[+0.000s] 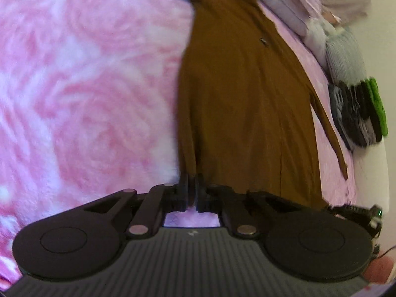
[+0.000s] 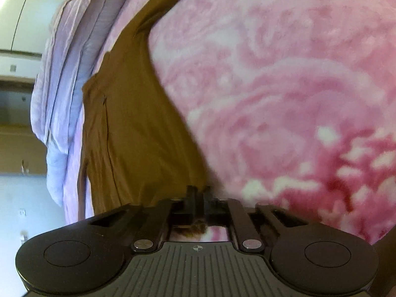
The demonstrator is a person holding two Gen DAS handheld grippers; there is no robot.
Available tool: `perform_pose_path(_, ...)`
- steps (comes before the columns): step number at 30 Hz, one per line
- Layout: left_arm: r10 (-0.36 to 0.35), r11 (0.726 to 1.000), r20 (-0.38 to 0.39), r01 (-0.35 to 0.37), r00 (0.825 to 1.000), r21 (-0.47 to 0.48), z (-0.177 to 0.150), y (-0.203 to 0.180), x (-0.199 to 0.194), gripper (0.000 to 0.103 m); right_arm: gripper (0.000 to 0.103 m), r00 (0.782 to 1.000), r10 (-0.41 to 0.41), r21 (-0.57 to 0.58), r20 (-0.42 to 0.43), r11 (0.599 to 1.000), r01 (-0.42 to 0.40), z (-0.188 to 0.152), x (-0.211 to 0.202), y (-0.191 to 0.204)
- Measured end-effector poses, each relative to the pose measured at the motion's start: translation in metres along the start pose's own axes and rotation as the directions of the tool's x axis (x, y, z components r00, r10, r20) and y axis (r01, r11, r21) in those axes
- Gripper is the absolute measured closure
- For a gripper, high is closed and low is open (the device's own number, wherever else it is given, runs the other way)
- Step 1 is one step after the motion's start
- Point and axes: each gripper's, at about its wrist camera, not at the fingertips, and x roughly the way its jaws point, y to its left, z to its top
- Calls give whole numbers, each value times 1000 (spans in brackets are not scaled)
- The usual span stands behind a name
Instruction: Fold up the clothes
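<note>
Here the brown garment (image 1: 242,104) lies stretched out on a pink-and-white swirled blanket (image 1: 81,81), and both grippers have hold of its near edge. In the left wrist view the left gripper (image 1: 192,185) has its two fingers drawn close together, pinching a gathered bit of the brown cloth at the left corner of that edge; folds fan out from the pinch and run up the fabric. In the right wrist view the right gripper (image 2: 198,195) is likewise nearly closed on the brown garment (image 2: 133,128), with a frayed bit of brown cloth showing just behind the fingers.

The garment's long axis runs away from both cameras, from the gripped edge toward the far side of the bed. It looks widest near the grippers and narrower at the far end, though the fisheye lens bends the shape. A seam or placket with a small dark button runs along that same length. In the left view a thin brown strip trails off the garment's right side toward the blanket's edge.

Beyond the far end sit lilac pillows (image 2: 66,74), stacked against each other. To the right in the left view, a pile of folded clothes (image 1: 354,94) in grey, black and green rests near the edge of the bed, well apart from the garment. The pictures are blurred, so finer details of the cloth cannot be told
</note>
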Motion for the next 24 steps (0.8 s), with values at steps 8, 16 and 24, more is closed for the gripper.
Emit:
perform_pose_path(8,35,994,68,-28,997,-103,-9,34,-64,101,102,999,33,-177,26,984,-28,5,-54,23)
perform_pose_path(16,259,964,12,-259,966,59,-45,16,-36,93,95,964,-254,-288,-74,931,223,-18,-14,12)
perform_pose_path(24,409,895,161,-429,898,119,-19,-16,-64,89,62,872,-428,-575,240,661,482,-32,-23,80)
